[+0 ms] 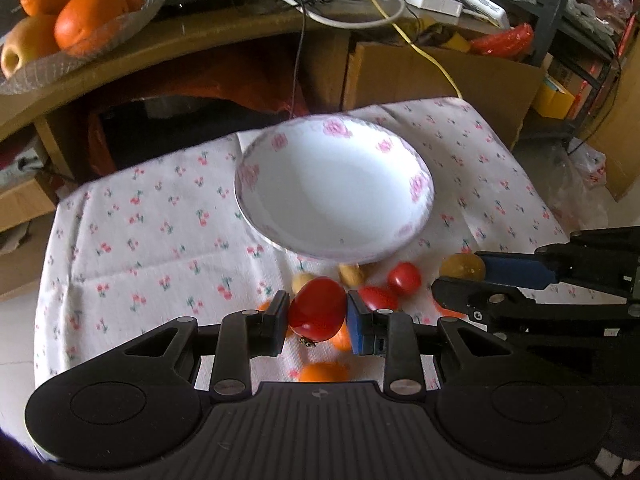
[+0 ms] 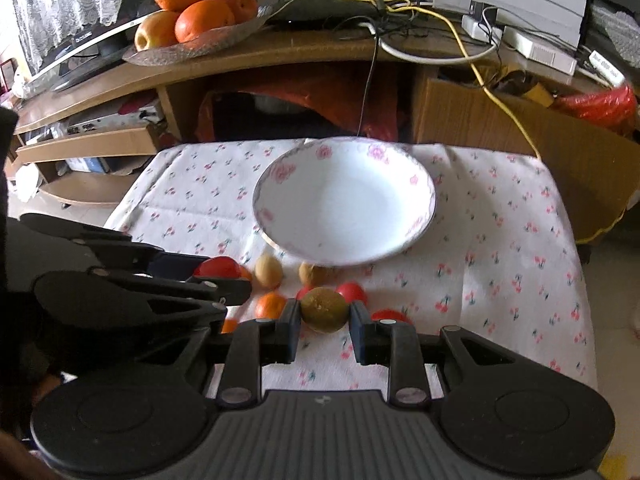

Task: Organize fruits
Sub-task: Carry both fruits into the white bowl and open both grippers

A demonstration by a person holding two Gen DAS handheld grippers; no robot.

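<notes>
Between the pads of your left tongs (image 1: pixel 318 316) sits a red tomato (image 1: pixel 318 314), clenched from both sides and lifted clear of the cloth. Your right tongs (image 2: pixel 325 316) grip a brownish-green round fruit (image 2: pixel 324 309) the same way, pads pressed to its flanks.

Just below and beyond both tongs, loose fruit lies scattered on the cherry-print tablecloth (image 1: pixel 160 240) that covers the bench: small oranges (image 1: pixel 323 372) nearest you, then red cherry tomatoes (image 1: pixel 404 278) and two pale yellowish fruits (image 2: pixel 269 271) close to the near rim of the bowl. From the right wrist view your left tongs come in at the left edge, with the red tomato showing past their tips.

Farther on, a white bowl with pink flowers on its rim (image 2: pixel 280 172) stands in the middle of the cloth, nothing inside it.

Behind the bench, a wooden desk (image 2: pixel 280 52) carries a glass dish (image 2: pixel 192 50) heaped with large oranges (image 2: pixel 204 20) and a yellow apple (image 2: pixel 154 36), beside a tangle of cables (image 2: pixel 400 4) with a yellow cable (image 2: pixel 500 104) trailing down.
</notes>
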